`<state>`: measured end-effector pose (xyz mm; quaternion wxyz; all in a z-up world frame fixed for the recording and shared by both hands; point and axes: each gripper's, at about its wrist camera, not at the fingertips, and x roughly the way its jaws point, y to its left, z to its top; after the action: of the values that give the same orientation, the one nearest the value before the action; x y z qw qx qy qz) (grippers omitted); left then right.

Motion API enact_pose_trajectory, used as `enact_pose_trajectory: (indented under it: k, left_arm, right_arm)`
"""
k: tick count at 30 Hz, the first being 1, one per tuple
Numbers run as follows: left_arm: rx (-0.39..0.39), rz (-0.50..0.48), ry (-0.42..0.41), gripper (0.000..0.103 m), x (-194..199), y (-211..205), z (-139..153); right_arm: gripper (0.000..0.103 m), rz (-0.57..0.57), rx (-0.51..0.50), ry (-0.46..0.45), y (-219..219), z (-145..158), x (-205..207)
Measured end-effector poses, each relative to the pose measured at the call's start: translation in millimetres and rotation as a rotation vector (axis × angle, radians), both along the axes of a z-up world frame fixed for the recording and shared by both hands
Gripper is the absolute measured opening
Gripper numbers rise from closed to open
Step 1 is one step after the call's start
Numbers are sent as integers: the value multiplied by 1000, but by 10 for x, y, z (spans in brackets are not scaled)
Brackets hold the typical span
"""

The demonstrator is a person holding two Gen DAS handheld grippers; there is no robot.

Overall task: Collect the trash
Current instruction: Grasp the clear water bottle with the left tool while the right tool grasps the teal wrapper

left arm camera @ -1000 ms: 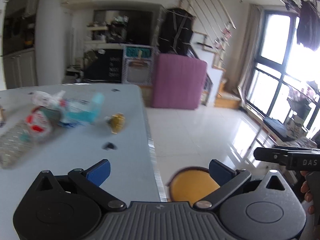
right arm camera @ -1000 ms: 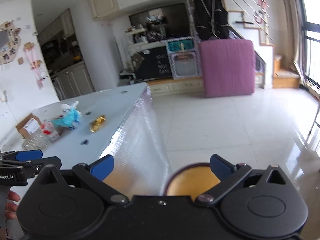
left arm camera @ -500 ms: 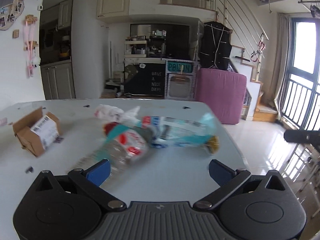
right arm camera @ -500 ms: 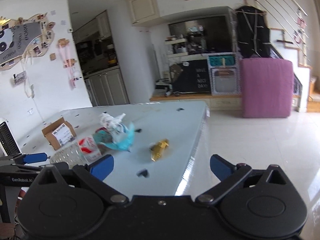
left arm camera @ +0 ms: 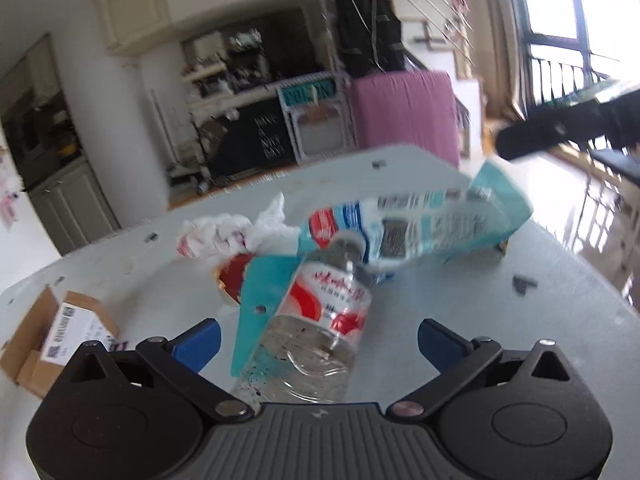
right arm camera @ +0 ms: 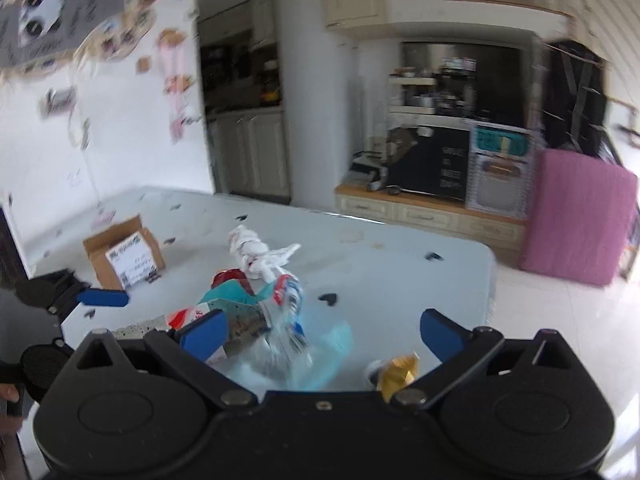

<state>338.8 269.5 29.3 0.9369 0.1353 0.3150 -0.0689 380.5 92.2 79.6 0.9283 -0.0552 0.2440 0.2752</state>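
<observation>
Clear plastic bottle (left arm camera: 320, 332) between the left gripper's (left arm camera: 318, 338) wide-spread jaws.

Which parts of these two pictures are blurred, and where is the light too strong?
Left wrist view: the teal wrapper is smeared by motion, the plastic bottle sharper; the window is overexposed. Right wrist view: the wall decorations and the pile's wrappers are streaked.

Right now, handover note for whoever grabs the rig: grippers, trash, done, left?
Left gripper: open, empty, plastic bottle lying between its fingers, not clamped.
Right gripper: open, empty, over the pile's near edge.
Trash all on the table: bottle, blue wrapper, crumpled white bag, gold wrapper near the right gripper, cardboard box off to the left.
Done: nothing picked up.
Left: everything. No bin in view.
</observation>
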Motion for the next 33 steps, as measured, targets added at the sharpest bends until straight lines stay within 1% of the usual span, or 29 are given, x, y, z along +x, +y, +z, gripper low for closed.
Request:
enact_pose_trajectory:
  k: [2, 4, 5, 6, 7, 8, 10, 12, 14, 16, 17, 18, 19, 20, 21, 22, 24, 27, 29, 30, 32, 33]
  left_arm:
    - [9, -1, 51, 103, 102, 45, -97]
    - [10, 12, 86, 97, 152, 92, -176]
    - [8, 14, 95, 86, 149, 114, -203]
    - [2, 16, 105, 77, 134, 136, -221]
    - [0, 23, 109, 75, 107, 158, -233]
    - [-5, 26, 114, 70, 74, 181, -241]
    - [-22, 22, 118, 70, -13, 227, -241]
    - [-28, 31, 129, 69, -99, 273, -224]
    - [-36, 44, 139, 68, -203, 315, -214]
    - [-49, 55, 150, 68, -312, 354, -190]
    - [-59, 60, 156, 67, -371, 371, -183]
    - [-70, 63, 164, 67, -428, 376, -174]
    - [-80, 66, 170, 66, -483, 384, -163]
    - [-87, 71, 177, 66, -538, 390, -154]
    - [-91, 76, 183, 66, -585, 391, -147]
    - [-92, 81, 187, 66, -637, 383, -139]
    - [-91, 88, 193, 66, -728, 358, -130]
    - [-97, 84, 203, 67, -828, 316, -116]
    - [-120, 88, 210, 69, -862, 316, -110]
    - [-130, 92, 214, 76, -856, 314, -103]
    - [-140, 109, 217, 83, -826, 290, -78]
    - [-141, 109, 219, 84, -800, 265, -59]
  right_arm:
    - [103, 60, -54, -1, 191, 0, 141]
    - [103, 105, -100, 16, 376, -29, 278]
    - [101, 127, -119, 36, 460, -57, 343]
    - [94, 150, -135, 56, 533, -91, 387]
    - [92, 174, -156, 74, 613, -131, 429]
    - [92, 195, -186, 90, 686, -175, 455]
    - [90, 220, -248, 100, 801, -291, 455]
    - [83, 233, -311, 106, 887, -402, 455]
    - [81, 230, -350, 104, 921, -496, 429]
    - [78, 222, -369, 107, 928, -568, 399]
    - [73, 217, -378, 109, 927, -610, 373]
    - [65, 211, -390, 109, 923, -651, 354]
    - [60, 199, -404, 109, 917, -696, 322]
    - [49, 189, -416, 113, 920, -737, 317]
    - [40, 179, -421, 119, 913, -776, 297]
    - [36, 168, -417, 127, 889, -803, 264]
    - [27, 147, -395, 138, 832, -829, 188]
    - [18, 115, -362, 142, 714, -819, 21]
    - [16, 99, -325, 154, 610, -780, -111]
    - [14, 91, -308, 156, 559, -759, -175]
    - [13, 75, -280, 161, 449, -723, -320]
    - [12, 67, -265, 166, 402, -709, -382]
